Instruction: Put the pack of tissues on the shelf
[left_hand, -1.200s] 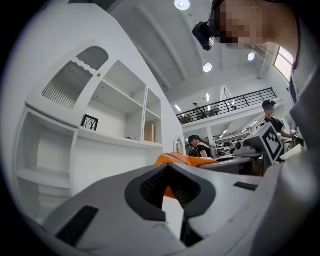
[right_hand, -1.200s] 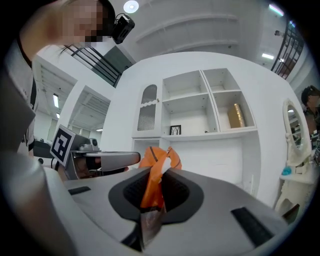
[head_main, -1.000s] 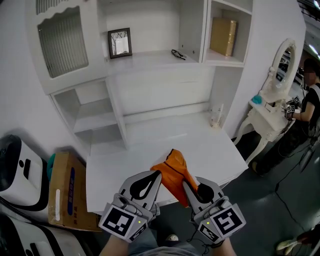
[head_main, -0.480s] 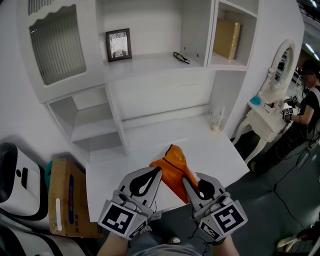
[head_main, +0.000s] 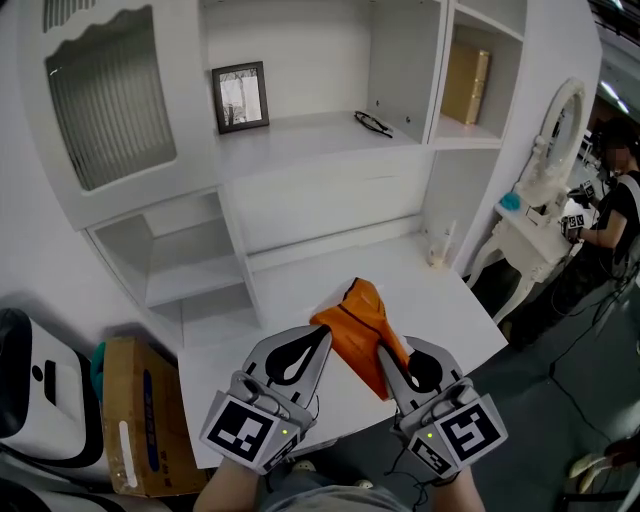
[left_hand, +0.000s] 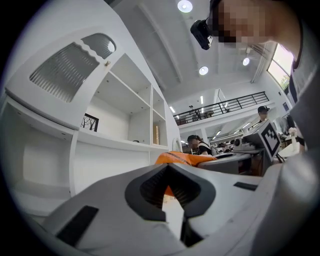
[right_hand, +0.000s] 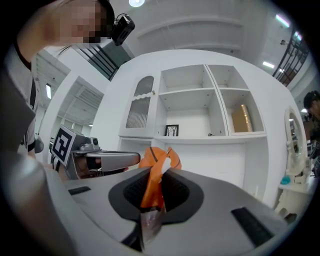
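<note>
Looking steeply down from the head onto the surface (head_main: 290, 300); riding close behind the left tool (head_main: 320, 338) and right tool (head_main: 384, 352), facing level, sharing the white shelf unit (right_hand: 200, 135).

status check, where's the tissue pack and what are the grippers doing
Right gripper shut on tissue pack; left gripper pinching its corner. Pack above desk, not yet on shelf. Picture frame and glasses there, bare space between.
</note>
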